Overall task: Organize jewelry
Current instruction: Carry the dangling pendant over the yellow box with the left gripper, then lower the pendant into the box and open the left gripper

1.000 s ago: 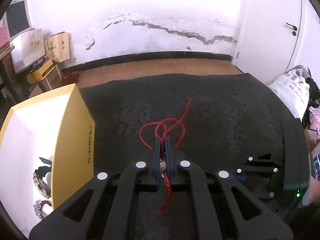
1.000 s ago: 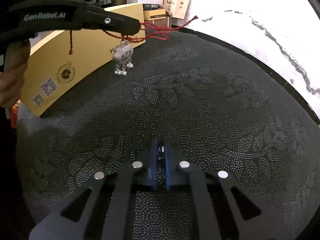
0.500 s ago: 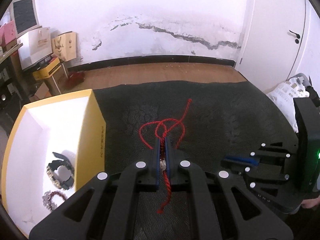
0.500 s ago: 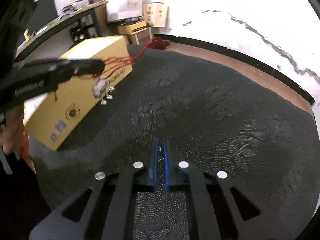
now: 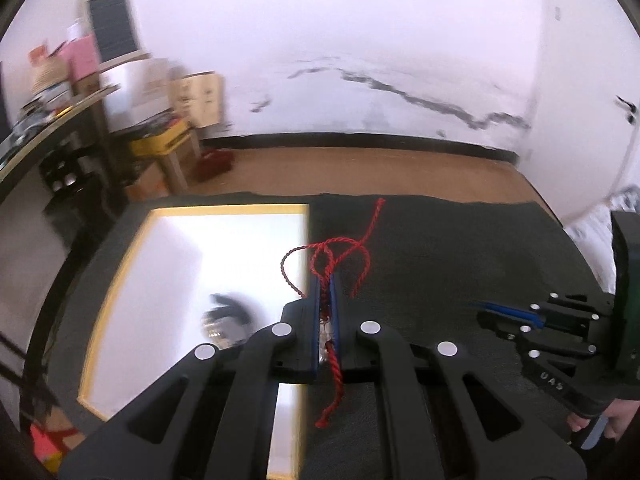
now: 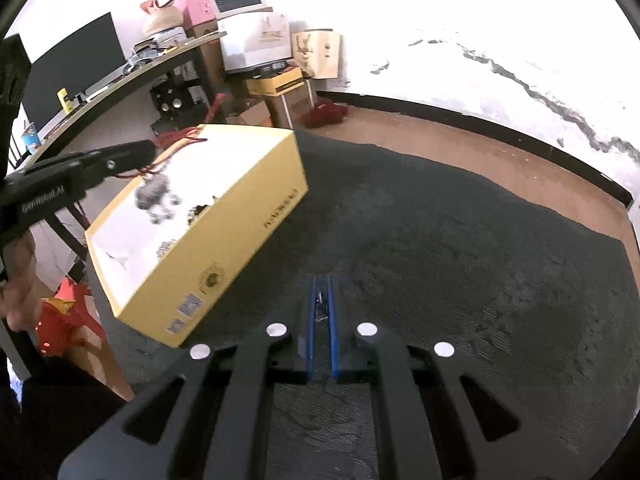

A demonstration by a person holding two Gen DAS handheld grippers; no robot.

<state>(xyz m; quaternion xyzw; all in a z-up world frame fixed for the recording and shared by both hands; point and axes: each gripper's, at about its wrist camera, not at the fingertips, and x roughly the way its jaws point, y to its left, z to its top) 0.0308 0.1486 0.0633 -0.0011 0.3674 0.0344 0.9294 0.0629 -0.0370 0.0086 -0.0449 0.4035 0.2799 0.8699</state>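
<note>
The left gripper [image 5: 327, 304] had its jaws clenched on a red cord [image 5: 326, 256], whose loops fanned out past the tips at the centre of the left wrist frame while a loose tail hung down toward the bottom. In the right wrist view, a silver pendant [image 6: 154, 196] dangled blurred from that cord over the open yellow box [image 6: 224, 236] at the left of the frame. Dark jewelry [image 5: 228, 316] lay blurred inside the box. The right gripper [image 6: 321, 312] hovered over the dark patterned surface [image 6: 460, 240], jaws pressed nearly together on a small metallic piece too small to identify.
</note>
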